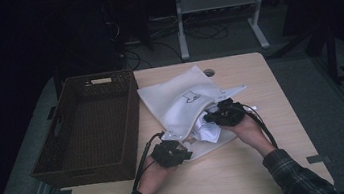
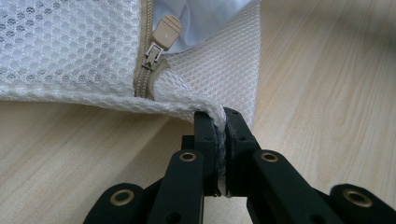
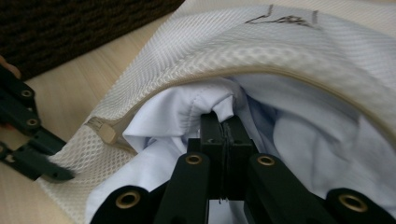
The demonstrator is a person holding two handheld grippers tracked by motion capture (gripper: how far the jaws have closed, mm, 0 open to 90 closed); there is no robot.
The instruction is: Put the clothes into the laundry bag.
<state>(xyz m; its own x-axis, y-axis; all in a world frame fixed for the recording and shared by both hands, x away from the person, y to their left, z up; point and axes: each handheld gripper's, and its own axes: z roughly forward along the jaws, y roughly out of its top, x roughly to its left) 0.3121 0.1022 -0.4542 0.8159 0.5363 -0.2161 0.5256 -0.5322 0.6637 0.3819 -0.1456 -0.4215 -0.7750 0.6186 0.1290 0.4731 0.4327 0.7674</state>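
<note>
A white mesh laundry bag (image 1: 180,101) lies on the wooden table, its zipped mouth turned toward the person. My left gripper (image 1: 175,146) is shut on the bag's mesh edge (image 2: 205,105), just below the beige zipper pull (image 2: 166,32). The left gripper's jaws (image 2: 222,122) pinch that fold of mesh tightly. A white cloth garment (image 1: 210,132) bulges out of the bag's mouth. My right gripper (image 1: 215,116) is shut on a fold of this garment (image 3: 303,135) inside the mesh bag's opening (image 3: 280,51); its jaws (image 3: 223,120) meet on the cloth.
A dark brown wicker basket (image 1: 132,117) stands at the table's left, close beside the bag, and its wall (image 3: 70,28) fills the corner of the right gripper view. Bare tabletop (image 1: 250,167) lies to the right and near the front edge. The left gripper (image 3: 28,140) is close to the right one.
</note>
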